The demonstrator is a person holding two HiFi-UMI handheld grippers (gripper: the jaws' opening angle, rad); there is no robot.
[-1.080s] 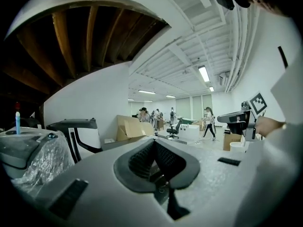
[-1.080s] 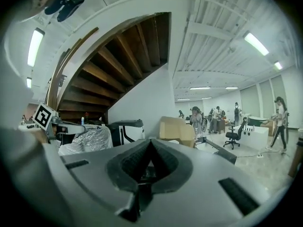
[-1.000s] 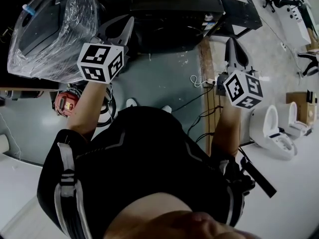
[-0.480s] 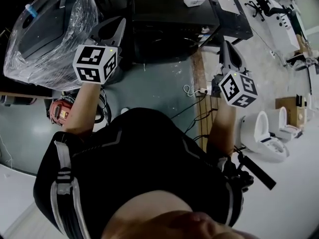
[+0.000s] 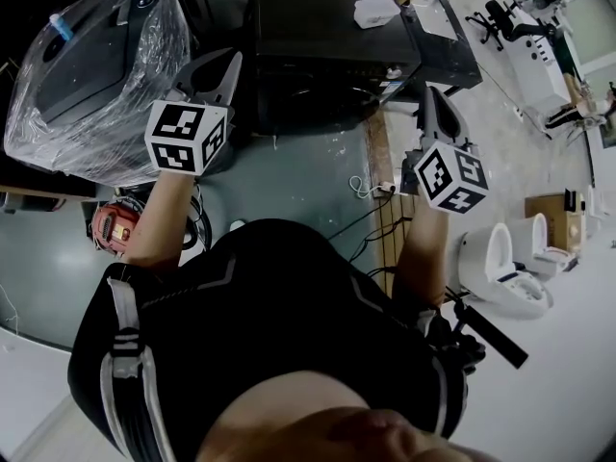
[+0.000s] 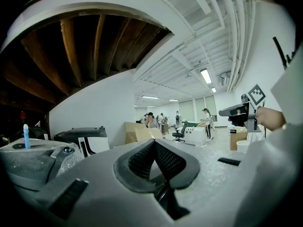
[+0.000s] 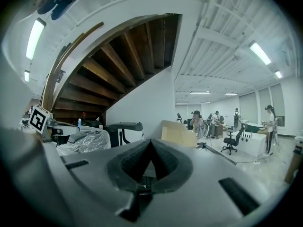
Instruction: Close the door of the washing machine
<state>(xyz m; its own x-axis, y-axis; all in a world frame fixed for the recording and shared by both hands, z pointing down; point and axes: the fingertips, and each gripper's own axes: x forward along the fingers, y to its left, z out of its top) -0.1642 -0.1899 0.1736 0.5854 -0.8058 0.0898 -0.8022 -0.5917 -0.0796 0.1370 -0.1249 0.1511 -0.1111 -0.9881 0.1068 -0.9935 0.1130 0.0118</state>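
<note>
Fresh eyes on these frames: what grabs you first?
In the head view, the left gripper and right gripper stand out: both are shut, hold nothing and carry bold black-and-white markers, and the person holds them out in front. At upper left sits a grey machine wrapped in clear plastic. At the right edge stand white toilets, an odd sight in a workshop.

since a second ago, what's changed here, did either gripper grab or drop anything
Nothing was taken or let go. The head view shifted: the white box at the top came further into the picture and the white toilets slid left. The right gripper drifted slightly left. The left gripper and the right one stay shut, empty and raised; the plastic-wrapped machine stays at upper left.
</note>
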